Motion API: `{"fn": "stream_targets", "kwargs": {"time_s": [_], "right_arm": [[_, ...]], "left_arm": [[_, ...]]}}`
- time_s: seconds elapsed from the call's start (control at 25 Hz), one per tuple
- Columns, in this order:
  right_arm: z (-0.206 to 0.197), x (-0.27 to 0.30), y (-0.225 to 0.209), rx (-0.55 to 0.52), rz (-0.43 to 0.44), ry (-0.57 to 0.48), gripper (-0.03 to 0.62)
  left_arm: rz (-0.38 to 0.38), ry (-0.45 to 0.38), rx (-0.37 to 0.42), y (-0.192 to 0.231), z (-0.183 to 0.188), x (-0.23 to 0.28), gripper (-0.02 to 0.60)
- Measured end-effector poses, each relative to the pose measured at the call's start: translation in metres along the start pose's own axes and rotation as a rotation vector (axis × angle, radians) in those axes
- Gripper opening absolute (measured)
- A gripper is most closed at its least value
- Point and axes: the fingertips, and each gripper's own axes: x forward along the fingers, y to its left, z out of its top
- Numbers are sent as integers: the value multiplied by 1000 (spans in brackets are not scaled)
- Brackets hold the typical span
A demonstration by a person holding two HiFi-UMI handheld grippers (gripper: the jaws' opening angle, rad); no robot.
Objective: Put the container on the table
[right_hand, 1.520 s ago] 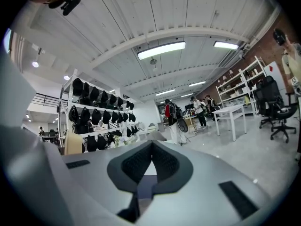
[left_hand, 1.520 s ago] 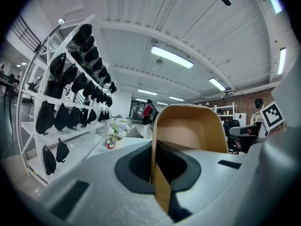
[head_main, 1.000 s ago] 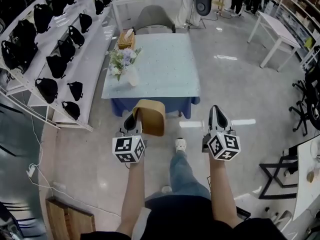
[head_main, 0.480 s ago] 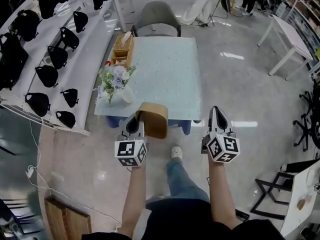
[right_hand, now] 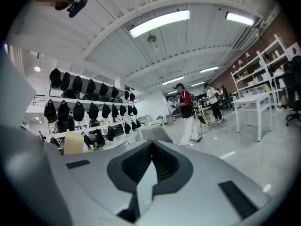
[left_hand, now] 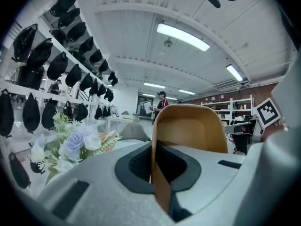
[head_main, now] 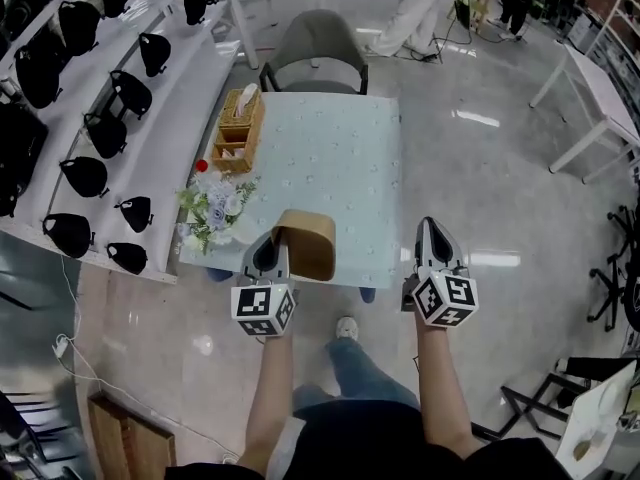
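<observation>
A tan wooden container [head_main: 308, 243], open at the top, hangs in the air over the near edge of the table [head_main: 340, 158], which has a pale blue cloth. My left gripper [head_main: 266, 250] is shut on the container's left wall. In the left gripper view that thin wall [left_hand: 190, 131] stands pinched between the dark pads of the left gripper [left_hand: 153, 171]. My right gripper [head_main: 433, 232] is level with the left one, just right of the table's near corner. It is shut with nothing in it, and its pads meet in the right gripper view [right_hand: 149, 166].
A vase of flowers [head_main: 212, 211] stands at the table's near left corner, with a wooden tissue holder [head_main: 240, 123] behind it. A grey chair [head_main: 318, 43] is at the far end. Shelves of black bags [head_main: 90, 98] line the left. People stand at the back.
The person has walked toward the table. Both grippers and the held container have gone from over the floor to the table's near edge. The grip is unchanged.
</observation>
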Motion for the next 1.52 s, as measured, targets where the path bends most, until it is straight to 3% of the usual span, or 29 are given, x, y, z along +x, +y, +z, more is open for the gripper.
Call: {"fn": "stream_targets", "kwargs": {"time_s": [1.12,1.52], "right_arm": [[4,110,2,-20,63,63,-2],[-26,159,1,-14,74,136,-2]], "left_arm": [[-25,38,1,3,6,113,9],[19,132,-97,18,-26,181,9]]}}
